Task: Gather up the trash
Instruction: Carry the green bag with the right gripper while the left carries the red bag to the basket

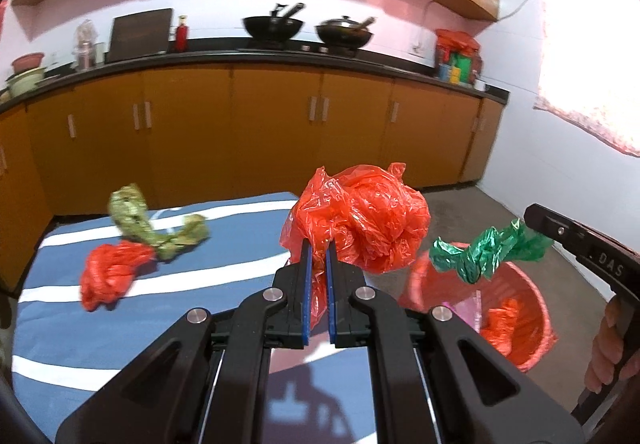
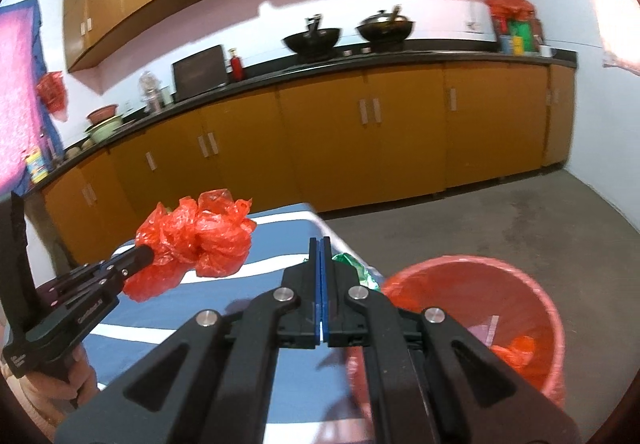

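Aloft over a blue-and-white striped table (image 1: pixel 72 328), the left gripper (image 1: pixel 319 244) pinches a crumpled red plastic bag (image 1: pixel 360 219) between its blue-padded fingers (image 1: pixel 307 284), which stand close together with a fold of the film caught between them. The bag is glossy, translucent and heavily creased, bunched into a loose ball with ragged edges sticking up; a strip of it trails down between the fingers. From the right wrist camera the same bag (image 2: pixel 200 240) shows at the tip of the left tool, held clear of the cloth.

Beside it, the right gripper (image 2: pixel 320 244) is clamped nearly flat, its pads all but touching, on a twisted green plastic bag (image 1: pixel 488 248). This one is shiny, knotted and rope-like, hanging over the rim of a red bin (image 1: pixel 532 300) that stands on the floor just beside the table's edge. From the right wrist camera only a scrap of the green bag (image 2: pixel 360 268) peeks out past the fingers.

Inside the bin (image 2: pixel 552 308) lie a crumpled red scrap (image 2: pixel 516 352) and a pale pink piece.

Left on the table are a second red bag (image 1: pixel 112 272), wadded and wrinkled, and touching it an olive-green bag (image 1: pixel 152 224), twisted into a bent rope.
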The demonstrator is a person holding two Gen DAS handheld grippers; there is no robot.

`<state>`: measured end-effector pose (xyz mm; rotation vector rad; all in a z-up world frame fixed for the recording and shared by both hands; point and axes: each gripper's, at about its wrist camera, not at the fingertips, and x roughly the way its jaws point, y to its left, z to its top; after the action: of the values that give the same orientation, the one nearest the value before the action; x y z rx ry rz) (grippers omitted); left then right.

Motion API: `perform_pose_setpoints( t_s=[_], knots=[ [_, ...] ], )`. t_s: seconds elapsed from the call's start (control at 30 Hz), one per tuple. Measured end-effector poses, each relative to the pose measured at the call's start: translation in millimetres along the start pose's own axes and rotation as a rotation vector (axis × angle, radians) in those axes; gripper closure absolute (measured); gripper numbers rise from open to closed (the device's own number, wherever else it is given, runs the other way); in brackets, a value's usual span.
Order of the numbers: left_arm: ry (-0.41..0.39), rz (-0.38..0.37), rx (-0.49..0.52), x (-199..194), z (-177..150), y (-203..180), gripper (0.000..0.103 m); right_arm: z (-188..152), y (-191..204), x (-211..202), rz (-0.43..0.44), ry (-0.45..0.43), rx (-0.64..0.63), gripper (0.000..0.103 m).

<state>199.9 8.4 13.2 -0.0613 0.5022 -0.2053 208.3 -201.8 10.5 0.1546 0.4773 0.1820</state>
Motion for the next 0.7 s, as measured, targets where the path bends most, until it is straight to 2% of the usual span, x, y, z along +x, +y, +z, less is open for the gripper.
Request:
perform_pose_setpoints(
  t_s=[0.3, 0.7],
  knots=[
    [0.040, -0.089, 0.041, 19.3, -4.5, -62.9, 0.097, -6.1, -67.2, -23.8, -0.116, -0.019, 0.054, 0.101],
    [0.084, -0.148, 0.076, 41.1, -14.3, -114.3, 0.097, -17.0, -105.0, -33.8, -0.195, -0.033, 0.081, 0.101]
  ],
)
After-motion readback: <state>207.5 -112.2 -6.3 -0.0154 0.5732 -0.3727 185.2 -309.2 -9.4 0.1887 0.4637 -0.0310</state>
